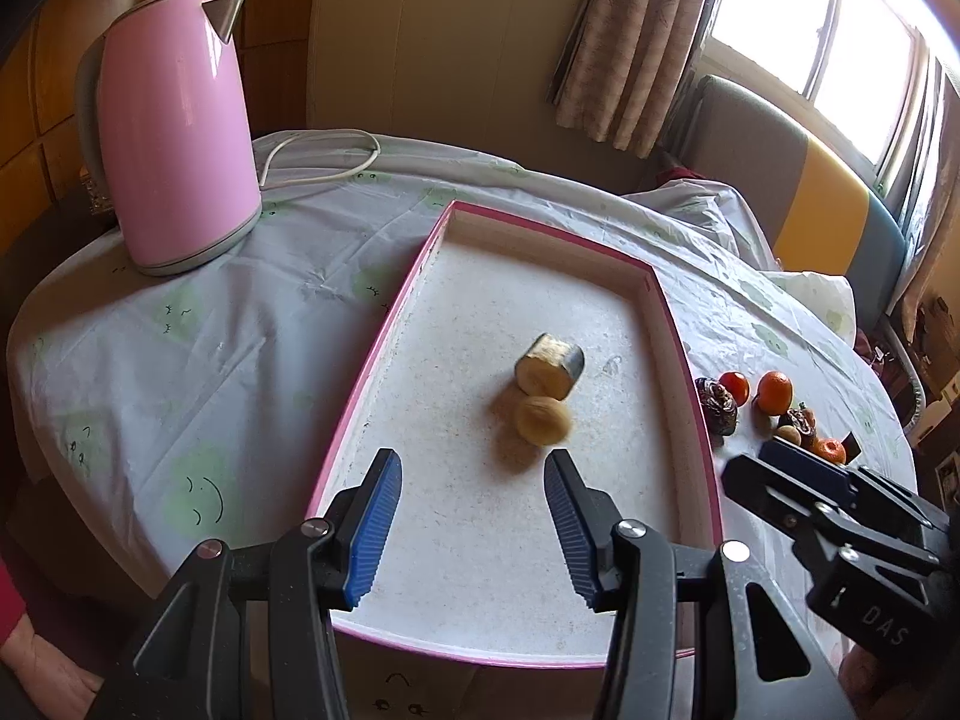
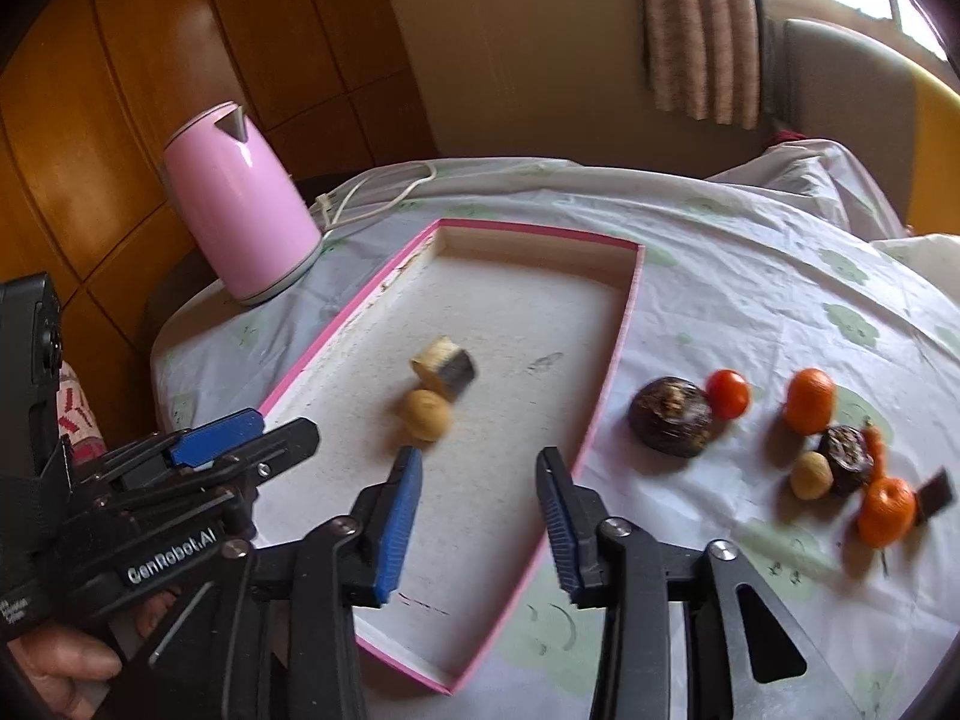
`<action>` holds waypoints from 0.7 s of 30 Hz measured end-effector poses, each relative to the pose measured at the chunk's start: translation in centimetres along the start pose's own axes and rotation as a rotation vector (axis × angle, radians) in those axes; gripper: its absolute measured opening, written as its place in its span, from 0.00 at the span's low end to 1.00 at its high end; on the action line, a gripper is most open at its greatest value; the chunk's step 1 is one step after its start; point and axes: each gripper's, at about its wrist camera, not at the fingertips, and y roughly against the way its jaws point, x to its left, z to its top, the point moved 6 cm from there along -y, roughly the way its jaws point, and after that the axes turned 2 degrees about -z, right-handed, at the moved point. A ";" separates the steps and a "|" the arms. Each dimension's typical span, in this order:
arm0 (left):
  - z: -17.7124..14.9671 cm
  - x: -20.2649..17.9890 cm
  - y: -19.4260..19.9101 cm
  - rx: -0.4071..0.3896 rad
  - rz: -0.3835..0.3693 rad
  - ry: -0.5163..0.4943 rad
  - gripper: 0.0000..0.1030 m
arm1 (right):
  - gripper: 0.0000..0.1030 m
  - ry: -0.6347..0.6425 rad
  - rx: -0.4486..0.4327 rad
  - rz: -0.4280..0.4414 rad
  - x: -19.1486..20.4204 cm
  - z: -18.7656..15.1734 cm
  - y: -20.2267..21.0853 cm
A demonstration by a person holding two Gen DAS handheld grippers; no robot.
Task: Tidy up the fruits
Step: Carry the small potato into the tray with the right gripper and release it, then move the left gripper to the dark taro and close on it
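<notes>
Seen from the left wrist: left gripper [image 1: 474,483] hanging over the near half of the pink-rimmed tray [image 1: 384,315], tilted down, jaws apart with nothing between them. Just past the fingertips, on the tray floor, a round tan fruit [image 1: 542,418], blurred, touching a stubby cut chunk [image 1: 549,365] with a pale face and dark skin. Far left, close and large, a pink kettle [image 1: 174,132] with its white cord [image 1: 324,156] looped behind on the cloth [image 1: 180,360]. Right of the tray, small and partly hidden: a dark fruit [image 1: 717,405], a tomato [image 1: 735,387], an orange [image 1: 774,391] and a few more behind the right gripper [image 1: 757,469], which enters low from the right; from here cannot tell how its jaws stand. A window [image 1: 798,18] and a striped seat back [image 1: 822,210], plain only here. Seen from the right wrist: right gripper [image 2: 478,462] angled down over the tray's right rim [image 2: 606,414], jaws parted and empty, one fingertip just short of the tan fruit [image 2: 426,414]. Loose pile spread wide on the cloth: a big dark fruit [image 2: 671,417] touching the tomato [image 2: 728,393], an orange [image 2: 810,400], a second dark fruit [image 2: 846,459], a small tan one [image 2: 811,475], another orange [image 2: 887,510], all outside the tray. Left gripper [image 2: 243,441] at lower left, a hand [image 2: 60,669] under it.
</notes>
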 end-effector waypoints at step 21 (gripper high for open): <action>-1.4 -9.9 0.1 0.048 -0.202 -0.251 0.49 | 0.43 -0.269 0.002 -0.278 -12.5 -6.7 4.5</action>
